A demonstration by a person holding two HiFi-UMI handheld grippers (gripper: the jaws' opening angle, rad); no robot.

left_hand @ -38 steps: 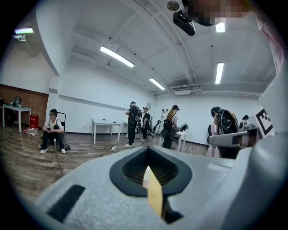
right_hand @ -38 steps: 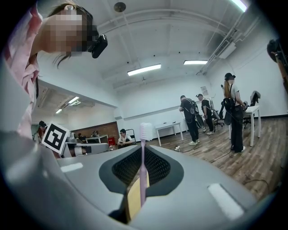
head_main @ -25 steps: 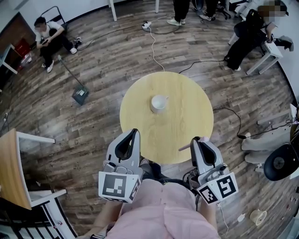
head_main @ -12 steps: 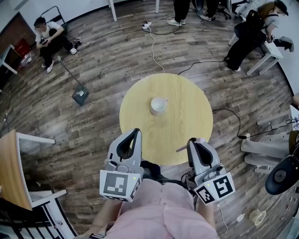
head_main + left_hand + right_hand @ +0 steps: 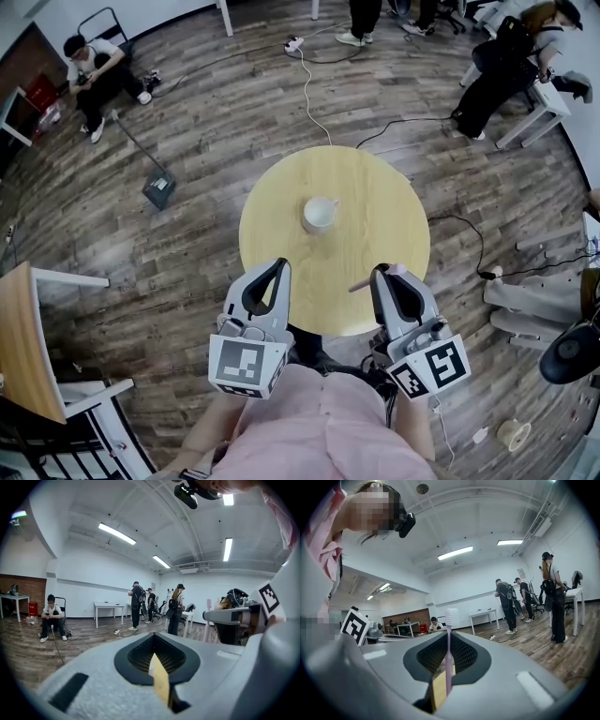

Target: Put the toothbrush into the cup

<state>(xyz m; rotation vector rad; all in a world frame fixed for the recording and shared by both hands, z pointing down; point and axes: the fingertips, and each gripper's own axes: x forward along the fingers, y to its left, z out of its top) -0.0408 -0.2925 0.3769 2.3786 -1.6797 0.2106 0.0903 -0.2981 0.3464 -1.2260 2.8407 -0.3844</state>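
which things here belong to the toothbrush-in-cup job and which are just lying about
In the job: toothbrush, clamped in the right gripper; white cup; round table.
Lying about: power strip, floor cable, dustpan; the left gripper is shut, empty.

A slim pale-pink plastic toothbrush (image 5: 448,658) with a white bristle head is held by its handle between the jaws of the right gripper (image 5: 386,275), with the head projecting beyond them. A white ceramic cup (image 5: 320,213) is set upright, mouth open, just toward 11 o'clock of the centre of the round pale wooden table (image 5: 394,216). The toothbrush is held well apart from the cup, at the cup's 5 o'clock.
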